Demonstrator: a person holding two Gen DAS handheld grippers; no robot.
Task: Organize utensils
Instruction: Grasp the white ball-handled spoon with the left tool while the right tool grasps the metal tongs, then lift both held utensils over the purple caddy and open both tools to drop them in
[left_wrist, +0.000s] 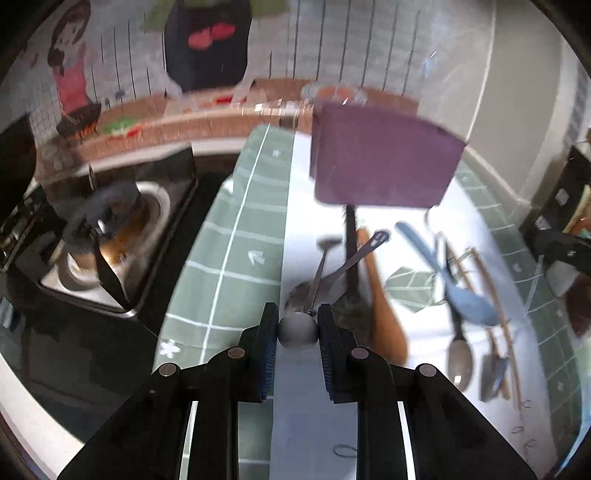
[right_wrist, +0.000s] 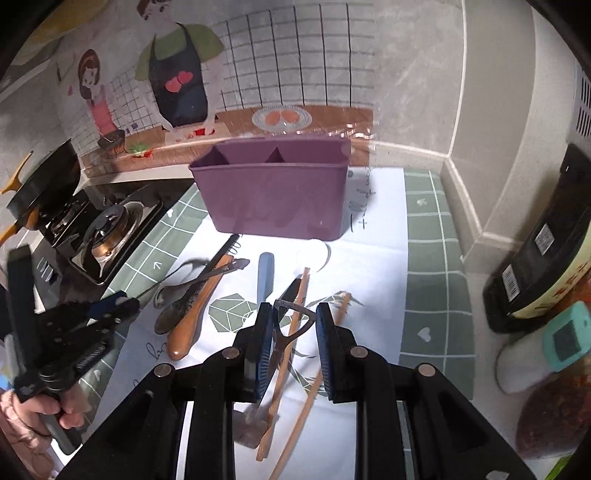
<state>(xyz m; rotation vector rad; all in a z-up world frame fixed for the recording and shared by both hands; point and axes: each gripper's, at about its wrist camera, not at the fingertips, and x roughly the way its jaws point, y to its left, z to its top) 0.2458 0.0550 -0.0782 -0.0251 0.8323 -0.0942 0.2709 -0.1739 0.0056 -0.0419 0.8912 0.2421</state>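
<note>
Two tongs (left_wrist: 297, 328) (right_wrist: 294, 323), one purple caddy (right_wrist: 273, 192)

Left gripper (left_wrist: 297, 317) jaws pinch a round handle end; right gripper (right_wrist: 294, 319) jaws grip a utensil.

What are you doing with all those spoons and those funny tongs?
A person is sorting utensils into the purple box, holding tongs in each hand. The left tongs have pinched the round grey end of a metal utensil. The right tongs hold a metal utensil with a looped handle, lifted above the table. Spoons, a wooden spoon, a blue spoon and chopsticks lie on the white mat. The box looks empty so far.
</note>
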